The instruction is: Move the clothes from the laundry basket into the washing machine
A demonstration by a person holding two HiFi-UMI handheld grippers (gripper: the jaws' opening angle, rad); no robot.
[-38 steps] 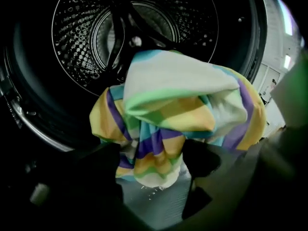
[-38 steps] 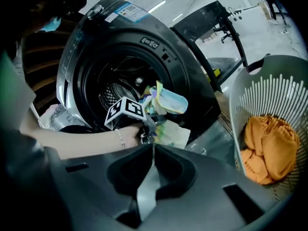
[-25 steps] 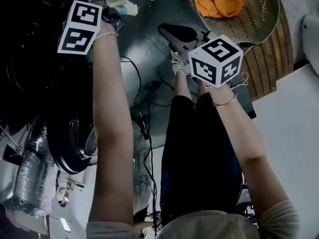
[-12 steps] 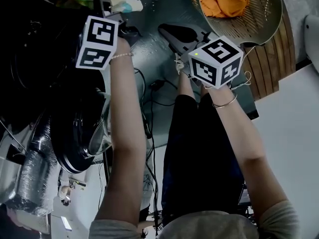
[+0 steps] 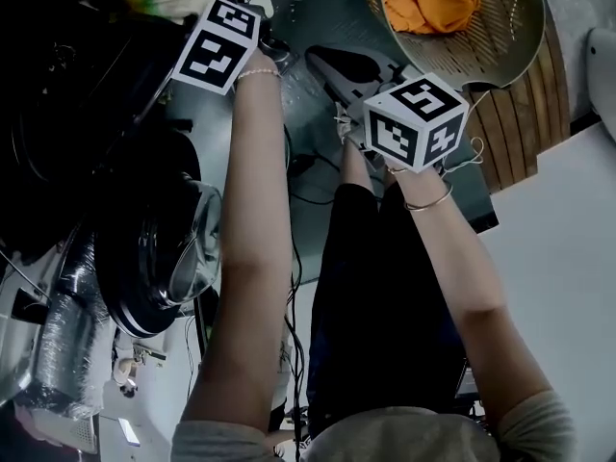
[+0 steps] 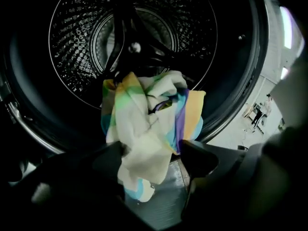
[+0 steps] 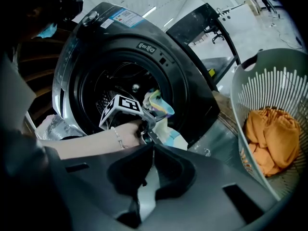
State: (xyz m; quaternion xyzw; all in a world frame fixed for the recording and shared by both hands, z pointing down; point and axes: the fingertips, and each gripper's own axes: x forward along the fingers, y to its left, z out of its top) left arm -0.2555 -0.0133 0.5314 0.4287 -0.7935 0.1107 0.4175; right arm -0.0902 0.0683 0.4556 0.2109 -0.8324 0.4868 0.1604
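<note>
Opening my left fingers (image 6: 202, 155) wide just now at the washing machine (image 6: 72, 42) mouth, I free the striped cloth (image 6: 147, 124), which hangs between them mid-frame, so it can drop inside. My right fingers (image 7: 174, 170) are closed and empty; orange clothes (image 7: 269, 136) wait in the laundry basket (image 7: 239, 88) at right.

The left gripper (image 6: 151, 150) has just been opening its jaws, which now stand wide apart with the striped cloth (image 6: 144, 124) hanging loose between them at the mouth of the washing machine (image 6: 231, 57). In the head view its marker cube (image 5: 229, 46) sits further right than a second ago and is turned so that it stands on a corner. The left forearm (image 5: 255, 210) has swung right with it, so more of the door glass (image 5: 188, 258) shows beside the arm.
</note>
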